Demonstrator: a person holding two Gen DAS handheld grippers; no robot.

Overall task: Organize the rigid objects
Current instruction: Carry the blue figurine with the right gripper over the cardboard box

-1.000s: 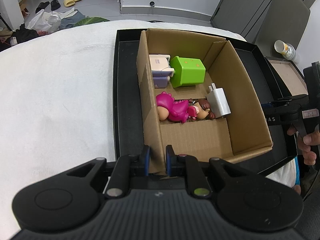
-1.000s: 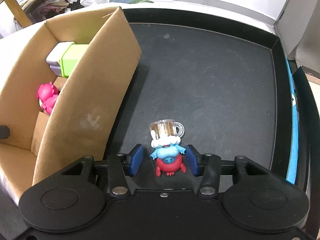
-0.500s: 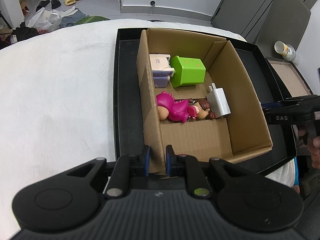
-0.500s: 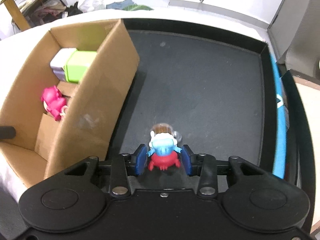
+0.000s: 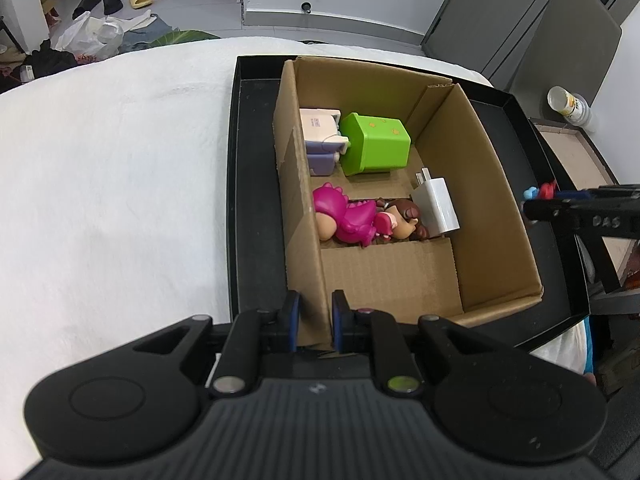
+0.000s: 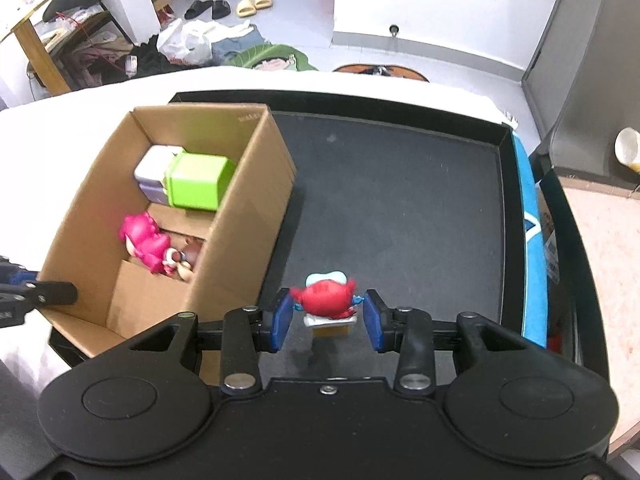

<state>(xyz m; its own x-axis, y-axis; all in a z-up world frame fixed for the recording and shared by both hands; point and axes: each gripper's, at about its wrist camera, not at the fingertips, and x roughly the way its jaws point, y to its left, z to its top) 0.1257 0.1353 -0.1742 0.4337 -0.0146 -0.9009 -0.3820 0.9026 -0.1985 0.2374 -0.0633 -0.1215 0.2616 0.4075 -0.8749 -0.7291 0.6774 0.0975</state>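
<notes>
Figurine, red and blue, clamped between the blue pads of the right hand-held gripper. Left to right as follows.

White-covered worktop at far left, bare. Black tray next, bearing the cardboard box. Left hand-held gripper pinched together on the near corner of the box's left wall, unmoved from a second ago; judged to be steadying the box. Inside the box: white case and green cube at the far end, pink dinosaur figure and brown-haired doll lying mid-box, white charger leaning beside them. Near compartment floor bare.

Right of the box: figurine previously standing upright on the tray mat, pads apart on either side; pads now closed on it, figurine tipped over in the grip and raised off the mat. Also visible at right edge of left view, above the box's right wall.

Assessment: pick complete, transfer to box pending. Tilted grip noted; slip during carry possible.
</notes>
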